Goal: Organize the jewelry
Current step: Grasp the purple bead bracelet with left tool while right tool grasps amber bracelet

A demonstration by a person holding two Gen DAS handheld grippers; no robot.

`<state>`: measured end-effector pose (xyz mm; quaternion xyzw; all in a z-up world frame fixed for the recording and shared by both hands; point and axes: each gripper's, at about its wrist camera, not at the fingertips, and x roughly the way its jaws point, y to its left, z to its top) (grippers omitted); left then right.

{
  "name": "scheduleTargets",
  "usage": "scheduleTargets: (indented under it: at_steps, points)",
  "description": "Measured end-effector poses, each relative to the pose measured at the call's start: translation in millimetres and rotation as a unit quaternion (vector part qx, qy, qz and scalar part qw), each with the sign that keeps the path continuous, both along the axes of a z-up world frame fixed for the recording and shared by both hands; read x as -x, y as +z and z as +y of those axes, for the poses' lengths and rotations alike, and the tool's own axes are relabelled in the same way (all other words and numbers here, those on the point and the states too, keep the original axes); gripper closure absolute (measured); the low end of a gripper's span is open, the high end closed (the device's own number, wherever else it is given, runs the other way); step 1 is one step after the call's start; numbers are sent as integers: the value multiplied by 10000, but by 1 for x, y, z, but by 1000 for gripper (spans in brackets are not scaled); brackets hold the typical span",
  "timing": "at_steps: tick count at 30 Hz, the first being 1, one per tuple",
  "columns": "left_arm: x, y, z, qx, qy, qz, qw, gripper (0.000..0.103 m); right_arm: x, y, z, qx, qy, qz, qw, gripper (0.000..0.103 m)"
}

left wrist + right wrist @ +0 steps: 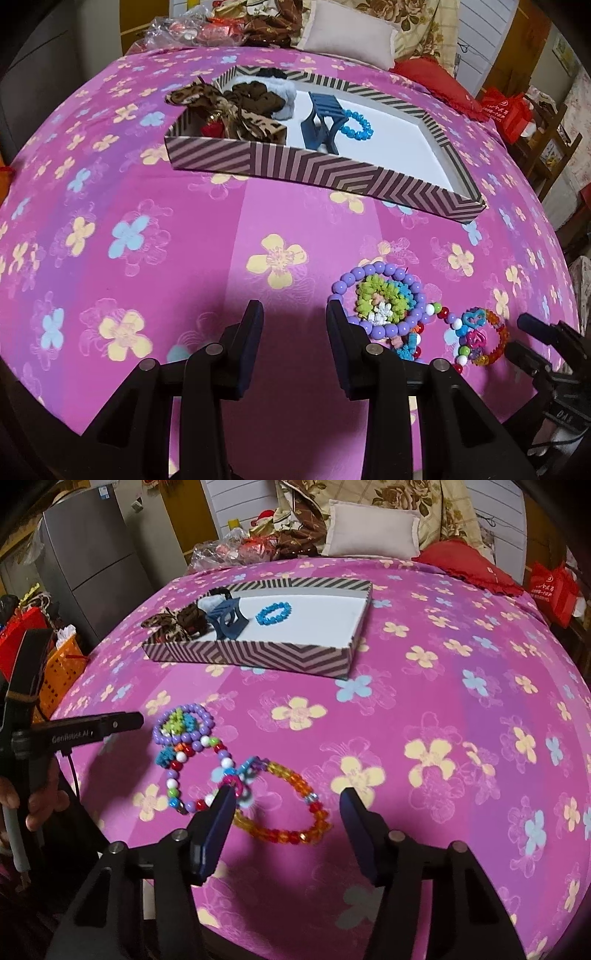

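Orange bracelet lies between right tool's open jaws; left tool open, empty

A: What's in the striped box?
B: A blue beaded bracelet lies flat on its white floor, just beside a dark blue stand. A leopard-print bow and brown scrunchie crowd the far left end.
A: And outside it?
B: A heap on the pink flowered bed. A purple bead bracelet rings a green and blue scrunchie. A mixed-colour bead strand loops below it.
A: Anything nearer?
B: An orange and red crystal bracelet, flat, touching pink and blue heart charms.
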<state>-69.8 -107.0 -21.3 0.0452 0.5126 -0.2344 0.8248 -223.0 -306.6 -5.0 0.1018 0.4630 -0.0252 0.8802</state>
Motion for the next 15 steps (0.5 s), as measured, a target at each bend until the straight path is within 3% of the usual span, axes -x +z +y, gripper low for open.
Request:
scheduleTargets:
  at_steps: [15]
  points:
    - [-6,-4,-17,-81,-67,-53,9999,67,-9,-17,2,642,39,202,9977,53]
